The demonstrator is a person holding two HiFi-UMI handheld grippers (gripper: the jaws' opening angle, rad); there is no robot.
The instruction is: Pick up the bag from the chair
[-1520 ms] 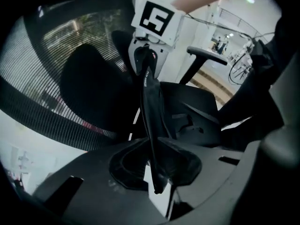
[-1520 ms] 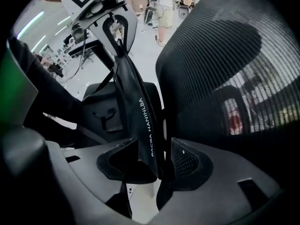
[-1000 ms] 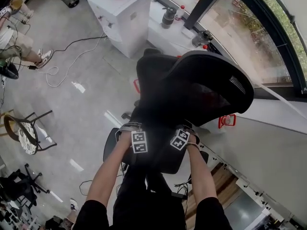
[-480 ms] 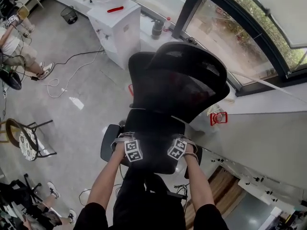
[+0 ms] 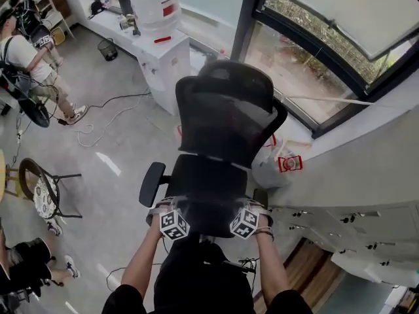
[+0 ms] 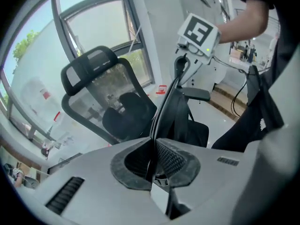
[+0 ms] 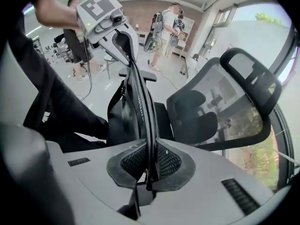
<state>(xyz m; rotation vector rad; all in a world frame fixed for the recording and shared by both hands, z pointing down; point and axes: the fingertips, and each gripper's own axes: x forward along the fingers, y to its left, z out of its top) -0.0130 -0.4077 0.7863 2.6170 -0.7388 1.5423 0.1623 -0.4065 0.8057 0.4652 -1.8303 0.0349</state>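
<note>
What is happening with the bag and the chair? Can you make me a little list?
bag: black fabric bag, hanging from its black strap
left gripper: shut on the strap
right gripper: shut on the strap
strap: runs from one gripper to the other
chair: black mesh office chair, upright, just beyond the bag
task: bag is gripped by its strap

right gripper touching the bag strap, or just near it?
Touching. Its own view shows the right gripper shut on the black bag strap, with the pads pressing it from both sides.
</note>
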